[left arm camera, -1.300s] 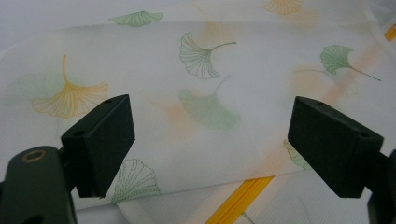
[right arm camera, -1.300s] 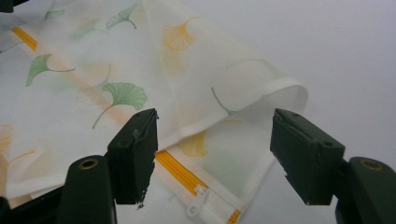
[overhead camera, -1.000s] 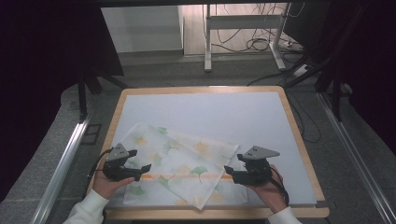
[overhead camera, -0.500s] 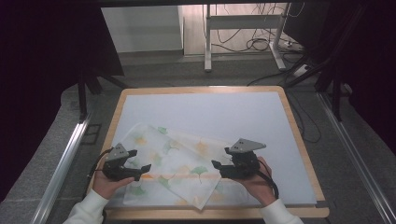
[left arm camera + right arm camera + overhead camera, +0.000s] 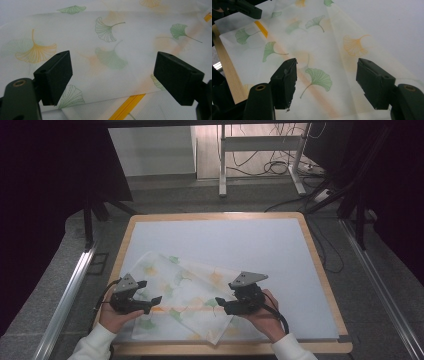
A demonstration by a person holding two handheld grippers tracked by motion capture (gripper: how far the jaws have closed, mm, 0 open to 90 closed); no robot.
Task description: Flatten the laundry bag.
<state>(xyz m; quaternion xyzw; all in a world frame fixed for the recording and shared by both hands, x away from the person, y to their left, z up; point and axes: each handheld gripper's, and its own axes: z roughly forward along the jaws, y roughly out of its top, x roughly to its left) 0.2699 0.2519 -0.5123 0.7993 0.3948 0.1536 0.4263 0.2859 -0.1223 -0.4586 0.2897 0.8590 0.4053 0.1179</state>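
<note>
Since a second ago my right gripper (image 5: 223,303) has slid leftward and inward over the cloth (image 5: 192,292), away from the near right part of the surface (image 5: 280,245), while my left gripper (image 5: 151,302) has hardly shifted. At the left, near the near-left corner of the surface, my left gripper hovers over the cloth's left portion, jaws spread wide with nothing between them. In the left gripper view the cloth (image 5: 110,50) lies flat beneath and between the jaws, a folded edge and an orange stripe (image 5: 126,107) just below them. I judge this cloth to be light, thin and limp: it will drape, wrinkle and slide on the smooth surface, so I should pinch it at an edge or corner, catching every layer. Rightward, the cloth spreads across the near-left part of the surface, partly folded over itself. My right gripper sits over the cloth's right portion, jaws likewise wide apart and empty; in the right gripper view the printed cloth (image 5: 319,57) lies directly under the gap, apparently just clear of the jaws.
</note>
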